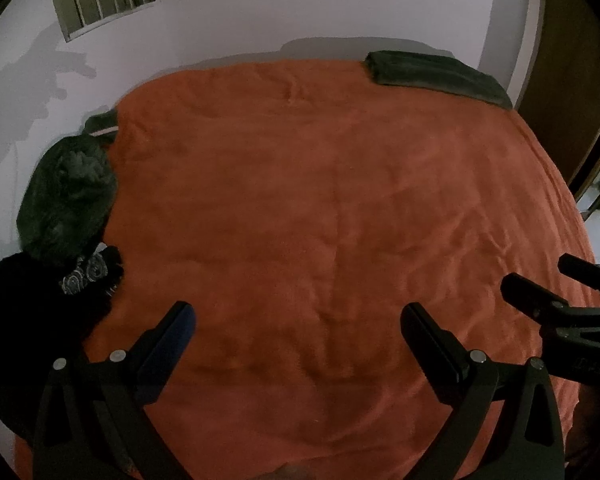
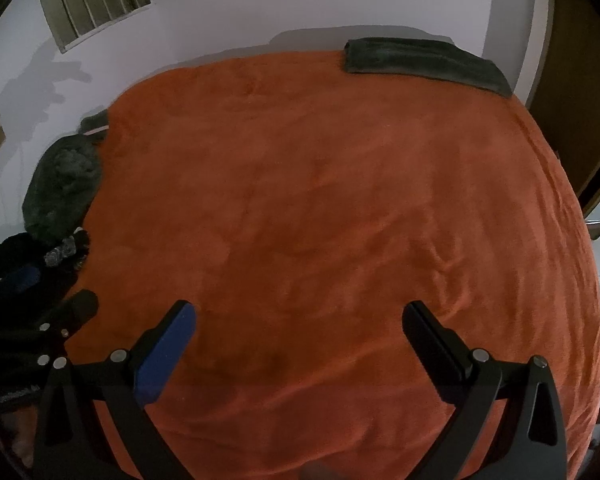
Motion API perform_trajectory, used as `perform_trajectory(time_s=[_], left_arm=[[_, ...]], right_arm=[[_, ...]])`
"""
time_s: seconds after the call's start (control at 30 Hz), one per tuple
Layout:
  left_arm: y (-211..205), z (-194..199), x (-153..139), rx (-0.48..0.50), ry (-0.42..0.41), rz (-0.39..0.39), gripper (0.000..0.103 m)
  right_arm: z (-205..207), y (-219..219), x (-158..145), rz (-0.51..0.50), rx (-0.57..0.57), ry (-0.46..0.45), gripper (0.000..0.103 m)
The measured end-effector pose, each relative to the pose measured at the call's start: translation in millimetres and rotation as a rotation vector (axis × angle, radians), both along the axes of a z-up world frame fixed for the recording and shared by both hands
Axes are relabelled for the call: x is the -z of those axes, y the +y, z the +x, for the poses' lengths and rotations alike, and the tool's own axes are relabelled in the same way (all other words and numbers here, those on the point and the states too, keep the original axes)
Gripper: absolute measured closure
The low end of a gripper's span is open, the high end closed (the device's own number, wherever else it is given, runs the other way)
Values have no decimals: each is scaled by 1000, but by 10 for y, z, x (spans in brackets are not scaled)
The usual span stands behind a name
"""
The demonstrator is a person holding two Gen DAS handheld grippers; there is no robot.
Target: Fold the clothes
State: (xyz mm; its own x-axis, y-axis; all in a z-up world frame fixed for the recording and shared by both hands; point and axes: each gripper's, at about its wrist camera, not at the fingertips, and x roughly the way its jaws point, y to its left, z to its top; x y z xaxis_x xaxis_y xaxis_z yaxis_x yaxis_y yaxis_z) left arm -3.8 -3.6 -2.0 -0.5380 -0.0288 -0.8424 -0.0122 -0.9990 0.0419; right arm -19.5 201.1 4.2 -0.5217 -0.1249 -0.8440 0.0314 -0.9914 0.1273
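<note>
Both tongs hung over the near edge of the bed (image 1: 320, 208), side by side and aimed across its orange blanket. The left tongs (image 1: 298, 316) stood spread wide with nothing between the fingers; the right tongs (image 2: 299, 314) were just as wide and just as empty. Held like that, released and level, they looked free to go for any cloth.

The clothes lay out at the margins, which left the middle of the blanket bare as a working surface. At about nine o'clock from the left tongs sat a crumpled grey heap (image 1: 70, 196), and below it, near eight o'clock, a dark pile (image 1: 32, 312) with a patterned piece (image 1: 88, 274) showing at its edge. None of these looked folded. Far off at one o'clock, against the wall, a grey cloth (image 1: 436, 74) lay flat and squared, seemingly folded and put out of the way.

Whether that far cloth was part of the job I could not tell. The loose heaps at the left edge were what remained to fold.
</note>
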Motion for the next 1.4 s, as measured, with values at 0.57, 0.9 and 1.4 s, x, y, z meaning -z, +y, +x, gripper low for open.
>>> perform_trajectory(time_s=[0.57,0.9,1.4], left_arm=[[54,50,33,3,5,-12,0],[-69,13,38,7,-5,9,0],[-108,-34,76,10,-34,26,0]], right_arm=[[51,-96,25,-9,-3,2,0],[35,-22,41,-32,-24,-4,0],[74,-140,31,-7,-18,1,0]])
